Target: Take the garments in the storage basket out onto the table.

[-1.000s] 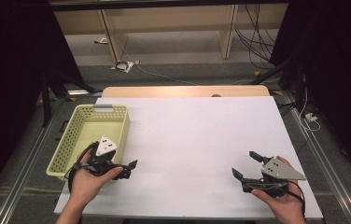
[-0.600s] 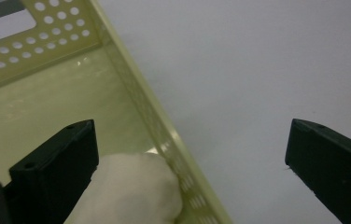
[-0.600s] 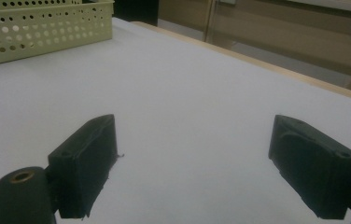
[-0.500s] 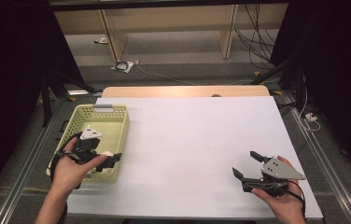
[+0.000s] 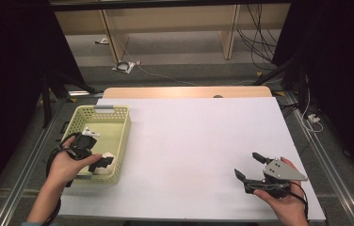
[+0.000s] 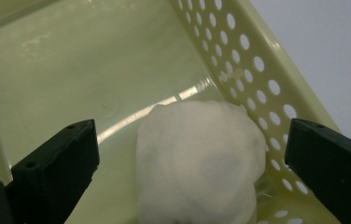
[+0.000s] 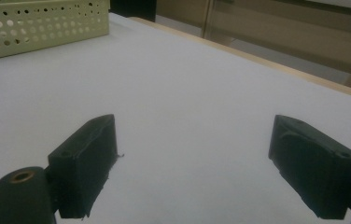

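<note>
Since a second ago the left gripper [image 5: 103, 162] has swung into the yellow basket [image 5: 118, 141], jaws wide, flanking but clear of the white lump [image 6: 197, 158], whose lower edge is cut off; roundish, no clear long axis. Right gripper [image 5: 249, 165] rests low on the table [image 5: 189, 141], jaws wide, empty

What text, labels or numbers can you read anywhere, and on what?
None can be read.
Basket: faint raised marks on its perforated wall in the left gripper view, too blurred to read.
White lump between the open jaws of the left hand-held gripper: no marking.
Grey plate on the right hand-held gripper: no lettering shows.
</note>
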Motion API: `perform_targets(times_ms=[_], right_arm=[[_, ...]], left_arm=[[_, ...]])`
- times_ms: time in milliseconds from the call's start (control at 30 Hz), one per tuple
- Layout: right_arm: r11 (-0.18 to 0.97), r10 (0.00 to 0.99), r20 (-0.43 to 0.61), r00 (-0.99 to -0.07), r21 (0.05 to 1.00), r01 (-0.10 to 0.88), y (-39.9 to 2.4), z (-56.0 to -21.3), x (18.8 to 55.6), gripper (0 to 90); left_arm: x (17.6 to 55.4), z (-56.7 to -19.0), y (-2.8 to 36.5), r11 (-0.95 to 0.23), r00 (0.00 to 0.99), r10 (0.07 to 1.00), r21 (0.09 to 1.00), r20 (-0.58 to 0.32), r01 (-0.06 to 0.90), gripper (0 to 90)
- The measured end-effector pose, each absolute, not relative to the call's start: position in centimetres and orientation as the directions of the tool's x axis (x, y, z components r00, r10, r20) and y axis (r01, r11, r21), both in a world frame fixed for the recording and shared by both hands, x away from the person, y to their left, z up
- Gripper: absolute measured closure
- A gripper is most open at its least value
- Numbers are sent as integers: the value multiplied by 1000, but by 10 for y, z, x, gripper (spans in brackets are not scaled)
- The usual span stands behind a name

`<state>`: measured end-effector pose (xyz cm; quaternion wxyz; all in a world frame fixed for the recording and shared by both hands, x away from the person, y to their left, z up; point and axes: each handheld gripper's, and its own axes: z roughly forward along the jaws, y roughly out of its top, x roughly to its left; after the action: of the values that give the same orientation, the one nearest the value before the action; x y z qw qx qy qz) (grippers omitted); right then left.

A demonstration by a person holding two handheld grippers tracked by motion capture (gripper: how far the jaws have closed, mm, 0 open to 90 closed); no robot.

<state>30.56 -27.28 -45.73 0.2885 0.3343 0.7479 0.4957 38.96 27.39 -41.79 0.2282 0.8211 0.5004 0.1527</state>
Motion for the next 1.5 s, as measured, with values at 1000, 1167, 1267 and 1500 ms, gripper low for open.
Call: perform_targets(times_ms=[1000,1167,1267,1500], right_arm=[[302,789,-109,-605,926,226,-273,-458,306,160],[302,788,-109,-605,926,227,-273,-458,306,160],[303,790,-108,-604,924,232,-273,-459,306,160],[309,789,-110,-605,922,235,-273,-459,306,160]], left_arm=[[406,-442,258,-549,551,830,303,88,779,52],[409,-445,255,-552,550,829,294,99,780,141],[410,-446,254,-556,556,826,279,87,783,160],[413,-449,259,-544,549,834,246,55,802,192]])
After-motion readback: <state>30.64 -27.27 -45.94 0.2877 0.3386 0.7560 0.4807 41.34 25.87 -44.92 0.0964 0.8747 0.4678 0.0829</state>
